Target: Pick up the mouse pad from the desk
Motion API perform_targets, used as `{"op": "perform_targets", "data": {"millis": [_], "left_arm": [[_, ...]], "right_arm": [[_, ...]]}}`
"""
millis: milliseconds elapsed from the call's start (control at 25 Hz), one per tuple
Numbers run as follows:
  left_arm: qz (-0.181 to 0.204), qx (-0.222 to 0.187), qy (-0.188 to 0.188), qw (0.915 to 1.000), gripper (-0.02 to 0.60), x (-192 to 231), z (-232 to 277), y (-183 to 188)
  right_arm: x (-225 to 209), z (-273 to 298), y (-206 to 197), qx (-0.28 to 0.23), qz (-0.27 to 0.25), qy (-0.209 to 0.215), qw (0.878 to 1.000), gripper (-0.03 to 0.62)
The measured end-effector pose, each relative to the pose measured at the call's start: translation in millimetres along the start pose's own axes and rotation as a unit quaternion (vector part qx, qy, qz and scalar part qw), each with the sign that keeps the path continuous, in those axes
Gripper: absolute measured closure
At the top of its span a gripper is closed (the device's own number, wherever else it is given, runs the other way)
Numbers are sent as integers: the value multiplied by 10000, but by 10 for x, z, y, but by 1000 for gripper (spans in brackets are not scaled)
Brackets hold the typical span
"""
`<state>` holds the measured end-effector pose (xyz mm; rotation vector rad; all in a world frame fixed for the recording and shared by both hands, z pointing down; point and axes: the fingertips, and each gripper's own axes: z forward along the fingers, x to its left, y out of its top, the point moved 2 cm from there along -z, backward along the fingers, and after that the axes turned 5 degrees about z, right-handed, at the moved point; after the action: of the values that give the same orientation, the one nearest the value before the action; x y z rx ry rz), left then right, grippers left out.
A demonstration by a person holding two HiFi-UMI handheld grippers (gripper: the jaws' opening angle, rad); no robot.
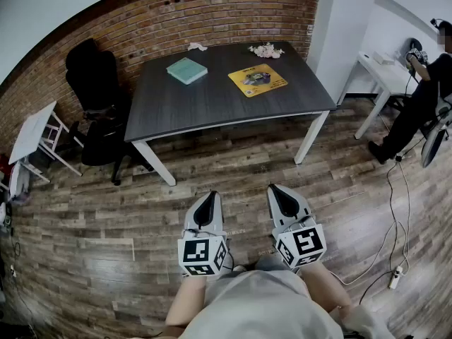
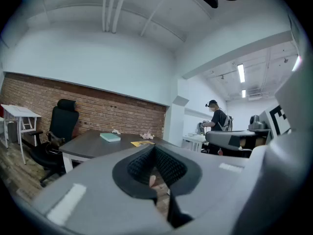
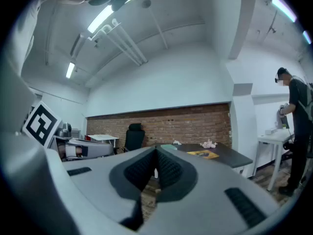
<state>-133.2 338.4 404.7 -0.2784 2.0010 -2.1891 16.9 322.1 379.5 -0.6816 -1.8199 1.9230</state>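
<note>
Hovering L tool [image 1: 208, 198] & R tool [image 1: 277, 191], both closed, empty, yellow mouse pad [image 1: 258, 80] on desk [image 1: 212, 108] ahead

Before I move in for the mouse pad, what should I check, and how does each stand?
1. Mouse pad flat and uncovered on the desk: ok.
2. Left claw empty: ok. Open for a grasp: not ok, shut.
3. Right claw the same: empty ok, shut not ok.
4. Desk within reach: not ok, it stands well ahead.
5. Teal book apart from the pad: ok.
</note>
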Motion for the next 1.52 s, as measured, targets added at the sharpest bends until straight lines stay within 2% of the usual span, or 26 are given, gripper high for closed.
{"op": "perform_targets", "data": {"millis": [360,520,640,680,880,1080,1240,1520], "left_arm": [[-80,-63,-58,9999,572,130,-52,19],[-224,-116,-25,9997,572,206,-96,22],[-246,-92,-75,9996,462,274,-97,3],[-219,-87,-61,9997,431,301,-90,-5],[-75,10,0,10000,330,397,11,-87],[-131,139,31,9998,264,527,235,-159],[-86,190,51,9998,250,583,554,-161],[-84,308,-25,9995,249,640,1501,-156]], "right_arm": [[98,67,10,18,48,-7,10000,594],[150,68,-4,-7,237,75,9997,594],[125,83,-19,20,364,-8,9993,591],[105,96,-27,39,410,-32,9991,571],[-29,213,-72,71,531,-12,9986,353],[-189,424,-77,7,600,-10,9982,240],[-438,669,-109,42,667,-24,9978,204],[-1174,1356,-108,97,753,-44,9971,201]]}}
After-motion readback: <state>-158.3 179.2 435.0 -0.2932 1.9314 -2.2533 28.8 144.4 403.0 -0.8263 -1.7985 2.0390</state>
